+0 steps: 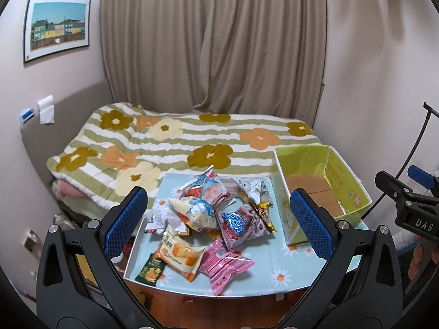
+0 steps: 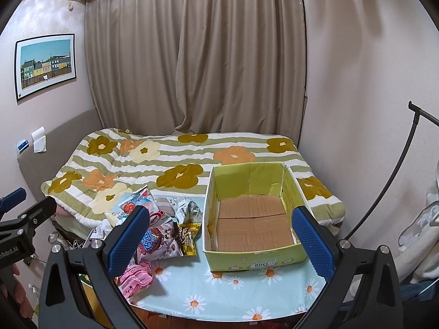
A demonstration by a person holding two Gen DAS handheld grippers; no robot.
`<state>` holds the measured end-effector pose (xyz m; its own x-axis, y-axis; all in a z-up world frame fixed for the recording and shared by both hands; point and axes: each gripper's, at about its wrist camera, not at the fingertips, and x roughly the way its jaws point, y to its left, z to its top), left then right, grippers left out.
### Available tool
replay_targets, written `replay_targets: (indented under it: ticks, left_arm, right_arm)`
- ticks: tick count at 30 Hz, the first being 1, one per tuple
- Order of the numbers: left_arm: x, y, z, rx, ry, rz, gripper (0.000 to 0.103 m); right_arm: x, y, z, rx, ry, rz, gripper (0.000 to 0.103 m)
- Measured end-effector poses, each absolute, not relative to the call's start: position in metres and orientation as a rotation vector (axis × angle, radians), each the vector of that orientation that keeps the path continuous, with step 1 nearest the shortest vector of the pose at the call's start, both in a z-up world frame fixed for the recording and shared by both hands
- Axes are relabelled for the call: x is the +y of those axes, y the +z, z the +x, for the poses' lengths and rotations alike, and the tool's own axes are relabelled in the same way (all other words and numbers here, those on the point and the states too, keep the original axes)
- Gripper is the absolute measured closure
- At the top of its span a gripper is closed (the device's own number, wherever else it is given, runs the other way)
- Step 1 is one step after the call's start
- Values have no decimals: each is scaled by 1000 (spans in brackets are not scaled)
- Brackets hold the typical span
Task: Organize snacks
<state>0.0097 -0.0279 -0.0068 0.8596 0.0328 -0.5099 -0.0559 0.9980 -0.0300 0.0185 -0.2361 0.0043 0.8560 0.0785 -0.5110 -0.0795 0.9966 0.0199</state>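
Left gripper (image 1: 218, 219): blue-padded jaws spread wide, nothing between them. Right gripper (image 2: 221, 235): blue-padded jaws likewise spread wide, nothing held; both held level, side by side.

I see soft, even room light in both views, a little dim. The curtain (image 1: 214, 41) glows faintly at twelve o'clock. Shadows are weak. Fisheye distortion bends the edges, and black vignette fills the corners.

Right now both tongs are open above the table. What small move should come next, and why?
Probably lower the left tongs onto the pink packet. It lies at the near edge of the snack pile, apart from the rest, and the green box beside the pile holds nothing yet. The right tongs also hold nothing.
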Motion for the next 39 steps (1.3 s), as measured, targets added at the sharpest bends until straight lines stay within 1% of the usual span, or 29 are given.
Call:
replay_targets:
  ticks: [5, 8, 13, 18, 25, 33, 39]
  left_arm:
    - [-14, -20, 12, 574, 60, -91, 0]
    - [-6, -37, 17, 612, 81, -103, 0]
    - [1, -65, 37, 684, 85, -114, 0]
    - [12, -85, 63, 735, 64, -91, 0]
    - [38, -120, 119, 826, -7, -101, 0]
    - [61, -166, 205, 983, -172, -45, 0]
    - [67, -206, 257, 1104, -286, 36, 0]
  right_arm:
    - [-235, -7, 26, 559, 139, -2, 0]
    - [-229, -24, 34, 589, 185, -14, 0]
    - [-214, -59, 52, 692, 289, 5, 0]
    - [-198, -90, 71, 807, 355, 81, 0]
    - [-173, -128, 98, 942, 371, 134, 0]
    - [-157, -182, 140, 1113, 266, 352, 0]
    - [-148, -205, 160, 1167, 171, 481, 0]
